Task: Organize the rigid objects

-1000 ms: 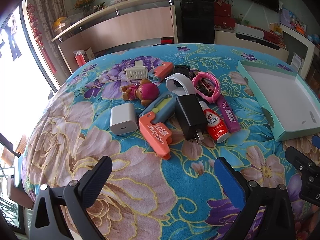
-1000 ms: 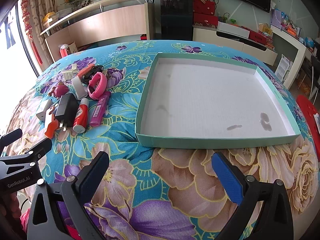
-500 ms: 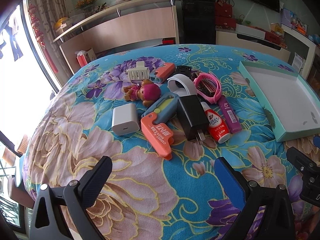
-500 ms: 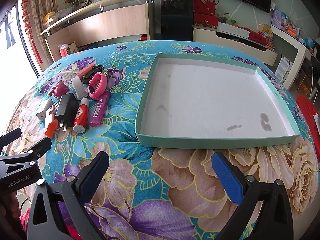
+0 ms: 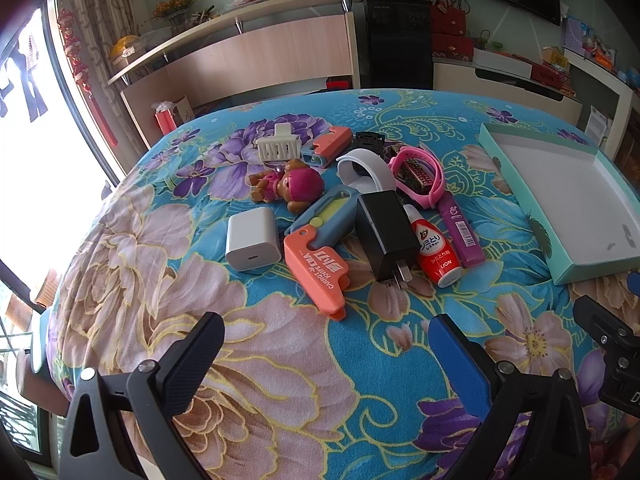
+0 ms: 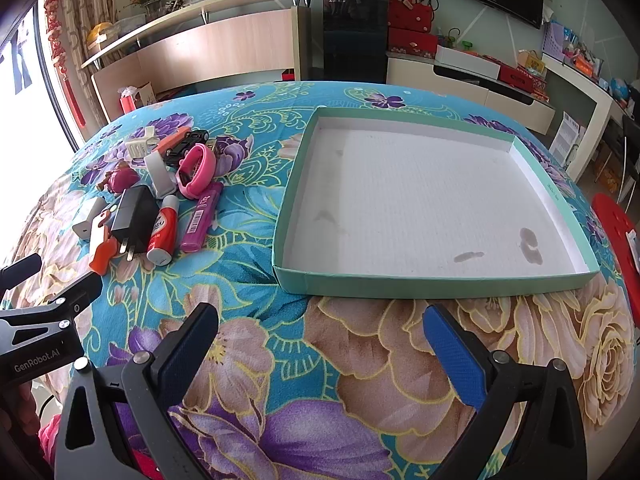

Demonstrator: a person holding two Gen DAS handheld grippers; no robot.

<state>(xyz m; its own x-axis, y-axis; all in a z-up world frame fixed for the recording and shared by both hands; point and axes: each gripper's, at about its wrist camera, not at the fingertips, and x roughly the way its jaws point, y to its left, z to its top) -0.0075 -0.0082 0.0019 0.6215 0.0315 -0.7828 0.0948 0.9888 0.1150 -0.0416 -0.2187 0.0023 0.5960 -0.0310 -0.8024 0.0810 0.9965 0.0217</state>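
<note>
Both the left gripper (image 5: 326,338) and right gripper (image 6: 322,330) hang wide open and empty above the floral desk (image 5: 248,360). Nothing is sorted yet. Beyond lies the cluttered pile, the orange carrot knife (image 5: 318,270) nearest; the teal tray (image 6: 432,282) sits bare. Next, the left should probably pinch an outer piece.

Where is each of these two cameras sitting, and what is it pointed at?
Left wrist: rides the left hand-held gripper, open, facing the pile around the black charger; the right one's edge shows.
Right wrist: rides the right hand-held gripper, open, facing the empty tray; the left one shows at its left.
Shared: pile, tray, floral cloth.
</note>
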